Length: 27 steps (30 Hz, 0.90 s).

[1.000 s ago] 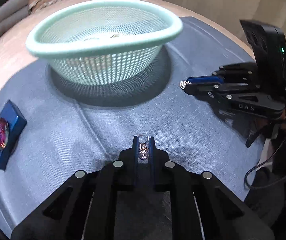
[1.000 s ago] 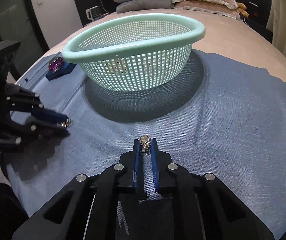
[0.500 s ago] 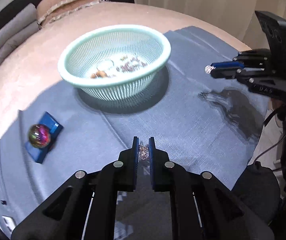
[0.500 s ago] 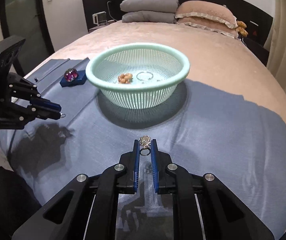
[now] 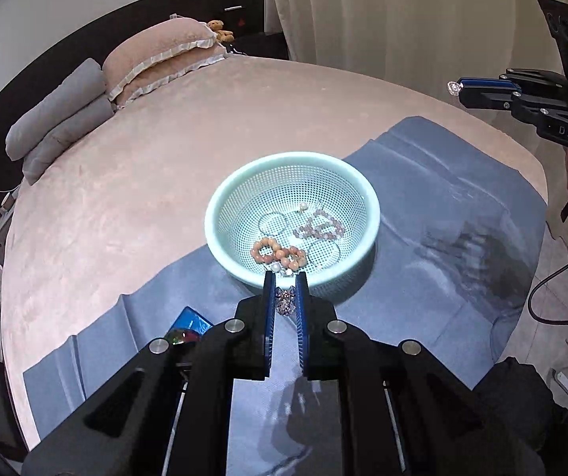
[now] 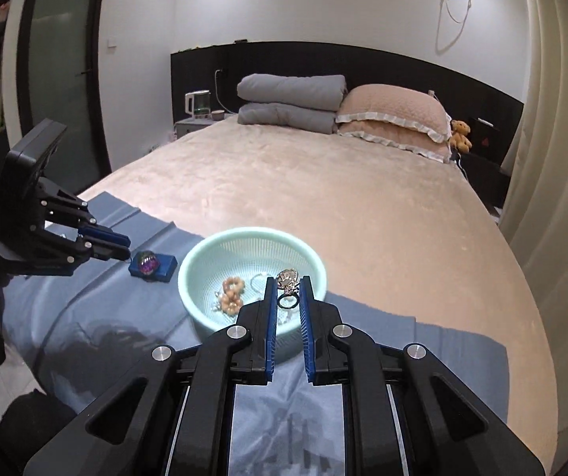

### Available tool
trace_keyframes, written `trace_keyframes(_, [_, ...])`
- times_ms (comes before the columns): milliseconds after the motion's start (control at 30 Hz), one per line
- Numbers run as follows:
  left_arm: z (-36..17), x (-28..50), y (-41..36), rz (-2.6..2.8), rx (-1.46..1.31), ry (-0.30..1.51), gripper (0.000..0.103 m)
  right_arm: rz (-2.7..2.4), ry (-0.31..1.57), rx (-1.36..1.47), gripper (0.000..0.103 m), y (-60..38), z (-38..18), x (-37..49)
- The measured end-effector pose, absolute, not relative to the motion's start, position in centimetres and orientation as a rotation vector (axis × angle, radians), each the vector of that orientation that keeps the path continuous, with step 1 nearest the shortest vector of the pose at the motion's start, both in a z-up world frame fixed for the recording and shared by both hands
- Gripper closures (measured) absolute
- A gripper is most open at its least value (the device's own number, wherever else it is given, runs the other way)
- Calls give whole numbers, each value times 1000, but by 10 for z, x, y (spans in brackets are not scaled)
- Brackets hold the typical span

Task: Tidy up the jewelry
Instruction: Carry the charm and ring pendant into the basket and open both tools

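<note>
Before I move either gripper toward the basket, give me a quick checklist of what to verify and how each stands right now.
1. Left gripper pinching its sparkly jewelry piece: ok, the piece sits between the blue pads.
2. Right gripper holding its ring: ok, the band is clamped and the stone points forward.
3. Basket upright on the blue cloth: ok.
4. Room in the basket: ok, the bead bracelets and hoops leave bare mesh.
5. Grippers apart from each other: ok, they are well separated.
6. How secure each grip is: cannot tell.
</note>
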<state>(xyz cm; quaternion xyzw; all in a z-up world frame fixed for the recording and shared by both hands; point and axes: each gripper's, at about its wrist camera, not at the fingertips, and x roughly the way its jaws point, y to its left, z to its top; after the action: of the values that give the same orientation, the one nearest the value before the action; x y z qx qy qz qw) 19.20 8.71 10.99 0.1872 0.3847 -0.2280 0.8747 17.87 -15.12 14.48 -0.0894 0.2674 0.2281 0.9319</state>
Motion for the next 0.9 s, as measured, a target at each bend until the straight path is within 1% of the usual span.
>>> trace_keyframes(200, [102,225,84,-481,367,820,93,501,578,-183,92,-128,129,216])
trace_keyframes(400, [66,259,70,-531,385,869,93,536,659,-192,92,-102,82,259])
trace_keyframes(600, [24,288,67,-552,339,934,93,548,738,-155,92,-90,34,292])
trace_keyframes(700, [9,293,68,-553,325,957,93,552,769,-146,92,-87,18,301])
trace_keyframes(833, [7,294,73,-553,289,947,92,542,781,-108,91,-91,13,305])
trace_keyframes(867, [10,292,73,-544,295,938,91,533,782,-106,91,-92,14,304])
trace_keyframes(900, [12,292,73,-544,302,939,84,526,781,-103,90,-94,15,304])
